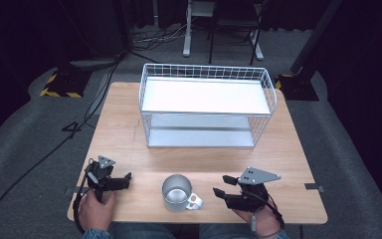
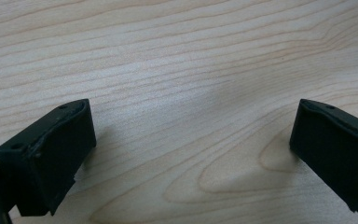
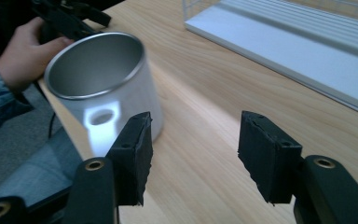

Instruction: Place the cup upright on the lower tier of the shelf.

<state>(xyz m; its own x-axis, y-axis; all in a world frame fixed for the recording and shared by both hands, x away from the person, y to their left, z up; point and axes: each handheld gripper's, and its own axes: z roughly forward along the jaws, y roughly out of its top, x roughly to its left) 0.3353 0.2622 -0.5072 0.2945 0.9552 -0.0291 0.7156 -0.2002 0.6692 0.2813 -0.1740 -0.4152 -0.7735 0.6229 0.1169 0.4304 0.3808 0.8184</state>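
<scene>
A metal mug (image 1: 177, 193) stands upright near the table's (image 1: 124, 129) front edge, mouth up, handle toward the right gripper (image 1: 222, 187). That gripper's jaws are spread wide with nothing between them, just beside the mug. The left gripper (image 1: 125, 179), jaws equally apart, rests over bare wood. A wire basket (image 1: 206, 105) sits well behind.

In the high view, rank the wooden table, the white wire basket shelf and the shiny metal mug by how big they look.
1. Light wooden table, largest.
2. White wire basket shelf, covering much of the table's far half.
3. Shiny metal mug with handle, smallest by far, though it sits nearest the camera.
</scene>
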